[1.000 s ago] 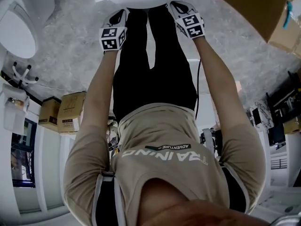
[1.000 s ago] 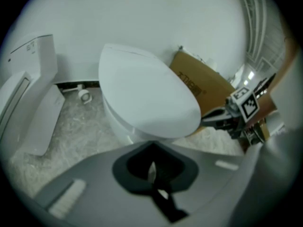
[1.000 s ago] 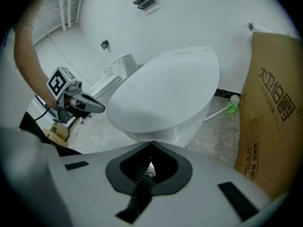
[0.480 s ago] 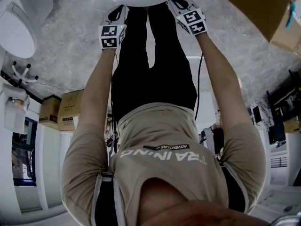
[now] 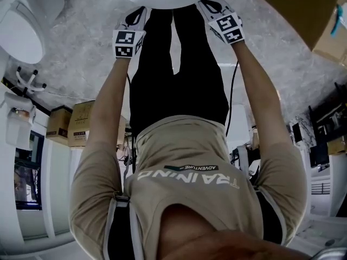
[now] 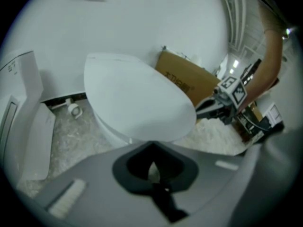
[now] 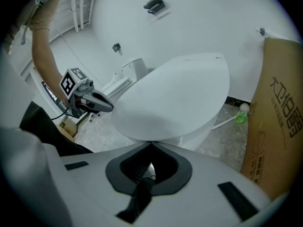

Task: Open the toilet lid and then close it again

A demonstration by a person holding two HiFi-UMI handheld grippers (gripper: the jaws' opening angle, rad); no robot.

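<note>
The white oval plastic toilet lid (image 7: 175,93) lies shut and flat on its white ceramic bowl (image 7: 199,134), and you stand at its front edge with a tool at each front corner. Your left gripper (image 6: 151,145) has its jaws pressed together with nothing between them, their tip right at the lid's front rim; your right gripper (image 7: 151,146) is the same, jaws closed on nothing, tip at the rim's underside as far as its own view shows. My reading is that the lift has not begun. The main risk is that two narrow closed tips on smooth plastic slide off the rim, so the lid drops back with a bang. Raising one corner ahead of the other could also twist the hinge, and a fast swing could knock the lid against the white wall (image 7: 199,18) behind. A tall brown cardboard box (image 7: 279,122) stands just beside the bowl on your right, so keep that elbow in. The grey speckled stone floor (image 5: 92,47) runs around the base, and a second white toilet (image 5: 19,28) sits well apart on your left.
</note>
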